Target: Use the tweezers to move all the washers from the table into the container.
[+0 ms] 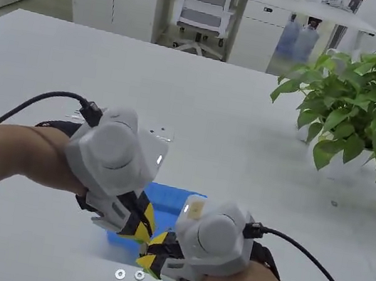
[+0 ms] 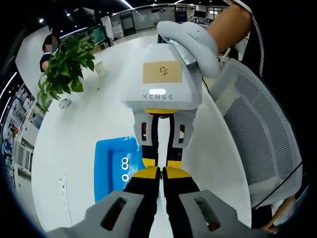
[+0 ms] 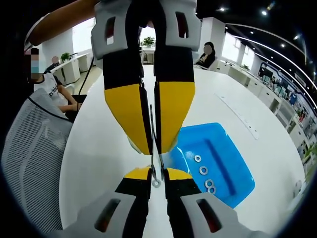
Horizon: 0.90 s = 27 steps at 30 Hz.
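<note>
The two grippers met tip to tip above the near edge of the table [image 1: 214, 116], the left gripper [image 1: 143, 225] reaching in from the left and the right gripper [image 1: 152, 259] from the near right. In the right gripper view the tweezers [image 3: 153, 148] ran as a thin metal strip between the left gripper's yellow pads down into the right gripper's own jaws. Both pairs of jaws were drawn close on the tool, and its legs were pressed together. A washer [image 3: 156, 183] showed in the gap at the tool's lower end; whether it was pinched or lay on the tabletop beneath could not be told. The blue container [image 1: 167, 198] sat just behind the grippers, a little in from the near edge. Four washers [image 3: 203, 170] lay in it in a loose row. Two more [image 1: 120, 273] lay side by side on the tabletop at the near edge, just in front of the grippers. A plant [image 1: 360, 104] stood by the right edge.
</note>
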Available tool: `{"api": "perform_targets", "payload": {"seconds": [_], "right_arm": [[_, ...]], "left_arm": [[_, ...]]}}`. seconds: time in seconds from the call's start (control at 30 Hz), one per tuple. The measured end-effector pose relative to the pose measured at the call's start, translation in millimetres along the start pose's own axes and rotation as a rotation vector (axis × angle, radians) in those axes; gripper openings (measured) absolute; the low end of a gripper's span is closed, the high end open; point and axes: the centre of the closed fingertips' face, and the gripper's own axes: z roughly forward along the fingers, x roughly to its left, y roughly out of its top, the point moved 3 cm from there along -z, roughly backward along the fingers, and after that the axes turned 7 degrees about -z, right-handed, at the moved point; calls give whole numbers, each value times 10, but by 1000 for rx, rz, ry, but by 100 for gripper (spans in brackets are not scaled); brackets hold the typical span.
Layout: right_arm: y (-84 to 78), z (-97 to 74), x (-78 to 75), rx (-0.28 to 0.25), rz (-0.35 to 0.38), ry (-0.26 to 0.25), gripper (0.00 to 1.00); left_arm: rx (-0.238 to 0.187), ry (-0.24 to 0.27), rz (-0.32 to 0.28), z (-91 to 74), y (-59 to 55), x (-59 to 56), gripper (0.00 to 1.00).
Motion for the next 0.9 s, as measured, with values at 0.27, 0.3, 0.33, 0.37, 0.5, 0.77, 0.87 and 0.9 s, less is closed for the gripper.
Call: {"api": "perform_targets", "payload": {"seconds": [0.27,0.3,0.33,0.37,0.5,0.77,0.87,0.9], "right_arm": [[-65,63,60,9,4,17,12],[-75,73,73,12,2,21,12],[-85,81,82,14,1,24,12],[-97,89,89,18,-1,26,12],[-129,116,106,19,4,31,13],[-164,184,116,21,10,36,13],[-177,204,127,22,10,38,13],[-179,206,127,21,11,37,13]], "left_arm": [[5,-17,1,77,-61,-43,6],[4,-19,-1,88,-70,-46,6],[3,-20,-5,97,-76,-49,6],[3,-21,-6,113,-87,-58,6],[1,-25,-4,143,-107,-80,6],[-4,-30,-5,189,-145,-75,6],[-3,-29,-6,202,-152,-66,6],[-2,-29,-5,206,-156,-62,6]]}}
